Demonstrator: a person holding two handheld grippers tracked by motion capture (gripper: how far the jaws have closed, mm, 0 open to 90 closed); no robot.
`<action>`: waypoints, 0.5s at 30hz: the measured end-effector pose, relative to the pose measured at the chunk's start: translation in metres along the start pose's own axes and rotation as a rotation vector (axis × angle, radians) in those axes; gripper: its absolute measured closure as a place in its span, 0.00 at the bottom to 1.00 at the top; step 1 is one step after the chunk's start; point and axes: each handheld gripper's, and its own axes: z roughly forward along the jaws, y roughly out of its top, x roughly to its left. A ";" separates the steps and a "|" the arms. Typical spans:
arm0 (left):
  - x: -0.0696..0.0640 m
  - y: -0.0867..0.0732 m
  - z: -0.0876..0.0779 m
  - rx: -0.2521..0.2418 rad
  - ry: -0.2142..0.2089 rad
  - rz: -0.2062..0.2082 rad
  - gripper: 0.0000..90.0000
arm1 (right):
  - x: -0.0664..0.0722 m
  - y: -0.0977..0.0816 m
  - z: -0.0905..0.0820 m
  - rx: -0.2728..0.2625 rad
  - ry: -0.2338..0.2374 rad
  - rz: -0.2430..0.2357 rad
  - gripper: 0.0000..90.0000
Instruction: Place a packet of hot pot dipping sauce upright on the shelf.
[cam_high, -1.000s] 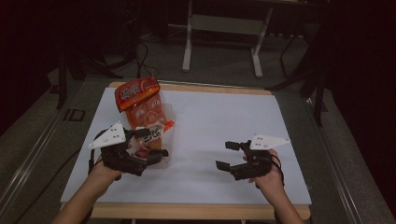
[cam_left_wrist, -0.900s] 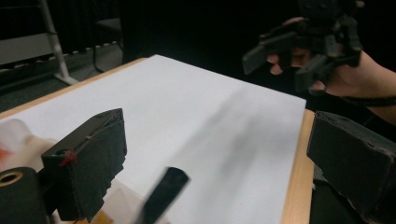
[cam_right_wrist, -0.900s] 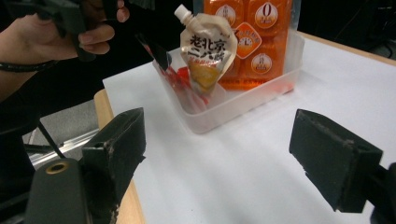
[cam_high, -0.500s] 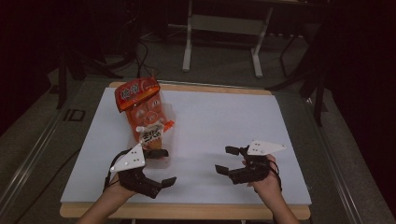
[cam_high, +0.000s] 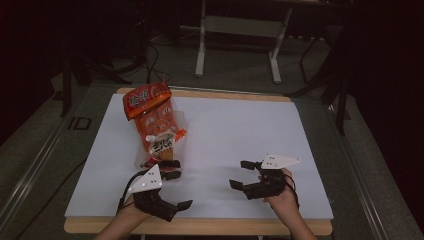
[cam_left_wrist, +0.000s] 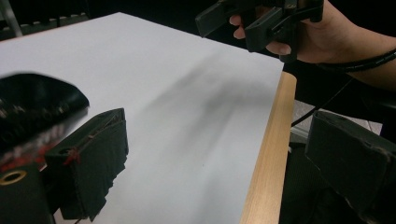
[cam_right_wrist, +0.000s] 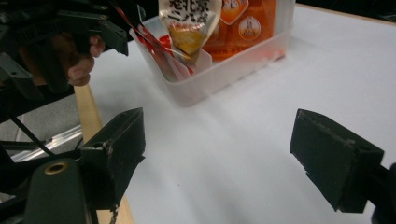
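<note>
**Ana:** What is on the table (cam_high: 240, 135)?

**Ben:** A big white sheet covers it. On the left side, toward the far edge, sits a clear plastic tub (cam_high: 162, 131). Orange snack bags (cam_high: 148, 101) stick up out of it. A smaller see-through packet (cam_right_wrist: 187, 28) with writing on it leans at the near end of the tub.

**Ana:** Where is the left claw (cam_high: 176, 189)?

**Ben:** It is at the near left, close to the wooden edge (cam_left_wrist: 268, 154) of the table. It is just on the near side of the tub. Its two black jaws are wide apart and there is nothing between them. A white three-cornered plate sits on top of it.

**Ana:** And the right claw (cam_high: 239, 175)?

**Ben:** It is at the near right, well apart from the tub. A hand (cam_high: 280, 192) holds it from behind. Its jaws are spread wide too, with only the white sheet between them. It holds nothing.

**Ana:** Do the claws touch the tub?

**Ben:** The right one does not. The left one is very near it, but I cannot tell if it touches.
</note>
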 end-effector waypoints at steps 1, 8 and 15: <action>-0.001 -0.004 0.002 0.007 0.006 0.000 0.07 | -0.001 -0.001 0.001 0.005 -0.003 0.001 0.20; -0.003 -0.016 0.011 0.035 0.013 0.018 0.07 | -0.009 -0.012 0.005 0.019 -0.024 0.018 0.20; -0.005 -0.021 0.017 0.059 0.003 0.037 0.07 | -0.012 -0.017 0.008 0.038 -0.029 0.023 0.20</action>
